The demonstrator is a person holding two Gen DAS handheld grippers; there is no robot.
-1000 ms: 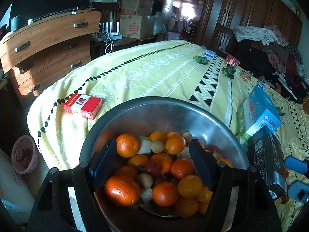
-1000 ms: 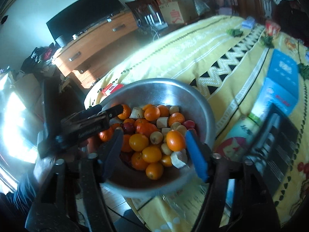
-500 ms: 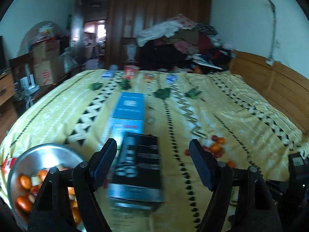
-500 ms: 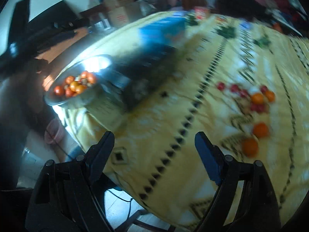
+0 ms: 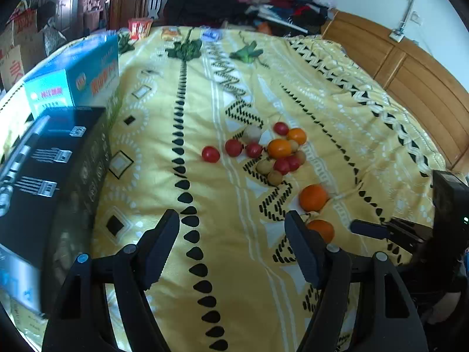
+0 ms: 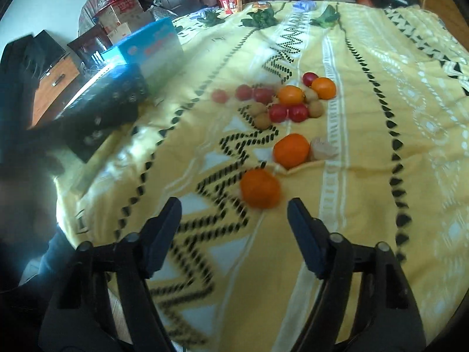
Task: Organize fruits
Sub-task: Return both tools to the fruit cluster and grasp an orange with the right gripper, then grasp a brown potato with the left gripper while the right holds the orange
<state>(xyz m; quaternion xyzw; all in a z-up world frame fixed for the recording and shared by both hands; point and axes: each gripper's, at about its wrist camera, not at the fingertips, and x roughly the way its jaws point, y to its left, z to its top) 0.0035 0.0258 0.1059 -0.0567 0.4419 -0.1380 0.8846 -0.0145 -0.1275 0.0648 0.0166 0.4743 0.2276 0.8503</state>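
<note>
We have swung both grippers away from the steel bowl; now the right gripper [image 6: 233, 220], jaws wide and empty, faces the nearest orange [image 6: 260, 188] mid-frame on the bedspread [image 6: 366, 146], so pickup looks next. Left gripper [image 5: 231, 234] gapes empty too.

On the bed [image 5: 234, 264], a cluster of small fruits [image 5: 275, 152] lies ahead of my left jaws, slightly right. Two larger fruits sit nearer: one [image 6: 291, 150] ahead of my right jaws, another [image 6: 259, 188] just beyond their tips. Two boxes [image 5: 58, 135] lie left.
</note>
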